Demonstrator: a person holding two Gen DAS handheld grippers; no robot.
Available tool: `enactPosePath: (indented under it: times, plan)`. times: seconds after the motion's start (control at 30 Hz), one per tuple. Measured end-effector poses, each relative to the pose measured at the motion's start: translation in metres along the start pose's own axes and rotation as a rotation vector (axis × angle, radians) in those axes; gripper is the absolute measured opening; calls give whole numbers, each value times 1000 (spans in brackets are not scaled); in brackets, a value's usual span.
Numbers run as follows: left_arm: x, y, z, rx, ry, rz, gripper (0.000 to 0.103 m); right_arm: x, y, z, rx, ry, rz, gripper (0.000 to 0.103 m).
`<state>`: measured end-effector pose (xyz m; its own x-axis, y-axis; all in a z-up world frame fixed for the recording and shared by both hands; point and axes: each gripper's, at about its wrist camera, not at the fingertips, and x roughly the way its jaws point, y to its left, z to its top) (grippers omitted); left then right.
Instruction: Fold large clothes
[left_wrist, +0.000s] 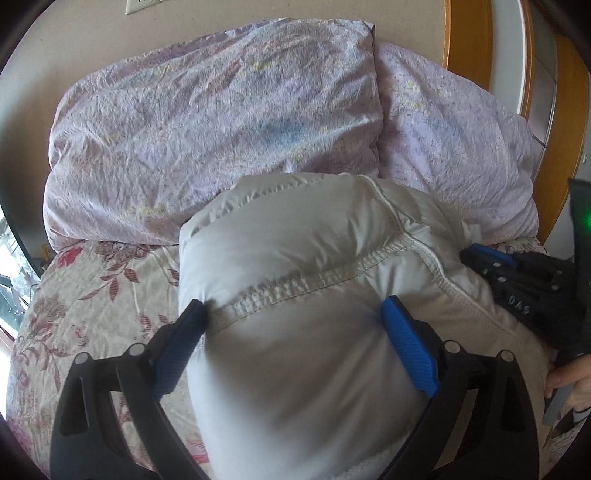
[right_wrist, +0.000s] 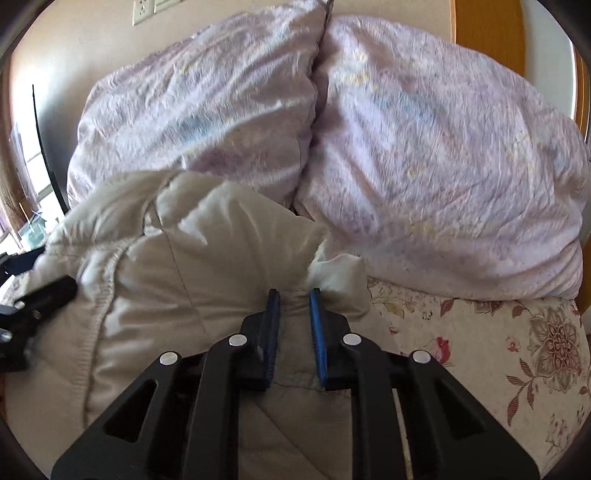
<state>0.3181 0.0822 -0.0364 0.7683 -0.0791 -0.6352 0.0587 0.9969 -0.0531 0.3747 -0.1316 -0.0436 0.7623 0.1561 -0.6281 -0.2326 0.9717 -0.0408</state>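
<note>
A puffy pale grey quilted jacket lies bundled on the bed, a stitched seam running across its top. My left gripper stands wide around the bundle, its blue pads resting lightly at the fabric's two sides without squeezing it. In the right wrist view the jacket looks cream, and my right gripper is nearly closed, pinching a bunched fold of it at the right edge. The right gripper also shows at the jacket's right side in the left wrist view. The left gripper's finger shows at the far left.
Two crumpled lilac pillows are piled just behind the jacket against the wall. A floral bedsheet covers the mattress on both sides. A wooden door frame stands at the right. A person's hand holds the right gripper.
</note>
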Motion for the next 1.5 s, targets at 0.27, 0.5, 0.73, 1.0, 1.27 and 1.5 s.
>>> enactPosePath:
  times: [0.27, 0.5, 0.73, 1.0, 1.27, 1.5]
  plan:
    - [16, 5, -5, -36, -7, -19, 101, 22, 6, -5, -20, 32, -15, 18]
    - [20, 4, -10, -44, -38, -14, 101, 31, 3, -9, -9, 10, 10, 18]
    - [22, 4, -13, -48, -58, -12, 101, 34, -1, -12, 18, -1, 49, 18]
    - [22, 4, -15, -48, -75, -8, 101, 34, -3, -12, 33, -8, 58, 18]
    - [24, 3, -16, -43, -74, 6, 101, 33, -4, -12, 35, -8, 54, 18]
    - [25, 3, -15, -32, -55, 24, 101, 11, -13, -13, 108, 10, 67, 18]
